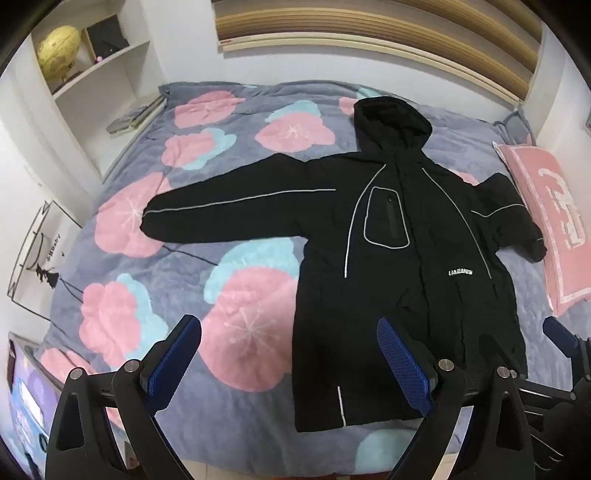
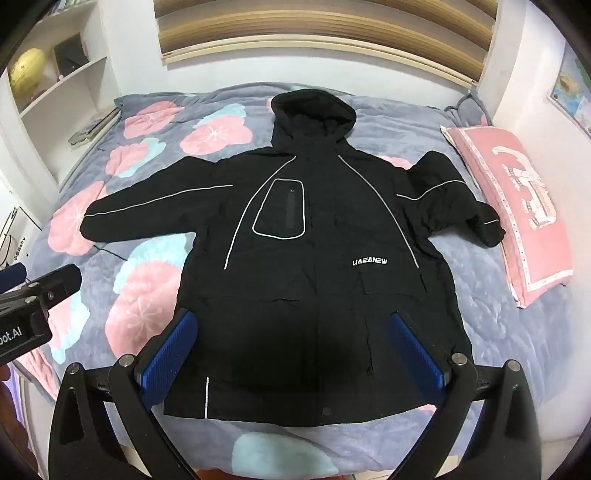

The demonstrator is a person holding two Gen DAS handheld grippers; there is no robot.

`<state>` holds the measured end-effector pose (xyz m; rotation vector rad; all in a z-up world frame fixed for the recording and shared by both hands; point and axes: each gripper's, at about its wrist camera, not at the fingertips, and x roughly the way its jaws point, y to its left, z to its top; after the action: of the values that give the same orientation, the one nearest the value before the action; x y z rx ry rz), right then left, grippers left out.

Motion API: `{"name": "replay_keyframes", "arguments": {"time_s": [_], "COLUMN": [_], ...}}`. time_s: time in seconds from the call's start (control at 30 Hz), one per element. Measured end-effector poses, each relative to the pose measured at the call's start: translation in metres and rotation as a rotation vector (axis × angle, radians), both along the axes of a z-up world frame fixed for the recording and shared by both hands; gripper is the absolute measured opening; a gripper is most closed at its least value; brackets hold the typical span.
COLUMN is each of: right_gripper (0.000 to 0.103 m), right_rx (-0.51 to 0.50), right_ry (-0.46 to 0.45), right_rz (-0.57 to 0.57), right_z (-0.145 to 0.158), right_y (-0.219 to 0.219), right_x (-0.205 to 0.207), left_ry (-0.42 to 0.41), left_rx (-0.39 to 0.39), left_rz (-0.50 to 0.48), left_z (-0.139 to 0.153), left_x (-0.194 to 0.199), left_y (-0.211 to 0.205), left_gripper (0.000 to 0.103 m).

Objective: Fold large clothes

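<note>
A large black hooded jacket [image 1: 399, 258] with grey piping lies flat, front up, on the bed; it also shows in the right wrist view [image 2: 317, 258]. Its left sleeve [image 1: 229, 206] is stretched out straight. Its right sleeve [image 2: 454, 199] is bunched and bent next to the pillow. My left gripper [image 1: 288, 354] is open and empty, above the jacket's lower left hem. My right gripper [image 2: 295, 347] is open and empty, above the jacket's lower middle. The right gripper's finger also shows at the right edge of the left wrist view [image 1: 561, 336].
The bed has a grey quilt with pink and blue flowers [image 1: 251, 325]. A pink pillow [image 2: 517, 206] lies at the right. White shelves with a yellow globe [image 1: 59, 48] stand at the left. A slatted headboard [image 2: 317, 26] is behind.
</note>
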<state>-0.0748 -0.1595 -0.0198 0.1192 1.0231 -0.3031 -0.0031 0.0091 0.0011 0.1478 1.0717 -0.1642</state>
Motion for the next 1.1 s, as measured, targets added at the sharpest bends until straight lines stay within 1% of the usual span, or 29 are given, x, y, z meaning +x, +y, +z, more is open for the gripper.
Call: {"name": "replay_keyframes", "arguments": {"time_s": [0.27, 0.7, 0.87, 1.1], "right_gripper": [0.103, 0.103, 0.103, 0.103], "right_rx": [-0.014, -0.01, -0.014, -0.028], "right_ry": [-0.018, -0.026, -0.021, -0.018], "right_rz": [-0.016, -0.041, -0.045, -0.052], "right_z": [0.002, 0.001, 0.0, -0.001], "right_y": [0.012, 0.02, 0.019, 0.02], "right_x": [-0.004, 0.004, 0.007, 0.023], "left_ry": [-0.009, -0.029, -0.022, -0.011], "left_rx": [-0.02, -0.049, -0.064, -0.096], "left_rz": [-0.01, -0.071, -0.08, -0.073], "left_z": [0.003, 0.004, 0.0, -0.003], "left_x": [0.003, 0.013, 0.023, 0.041], "left_y": [0.013, 0.016, 0.018, 0.019], "left_gripper": [0.096, 0.096, 0.096, 0.096]}}
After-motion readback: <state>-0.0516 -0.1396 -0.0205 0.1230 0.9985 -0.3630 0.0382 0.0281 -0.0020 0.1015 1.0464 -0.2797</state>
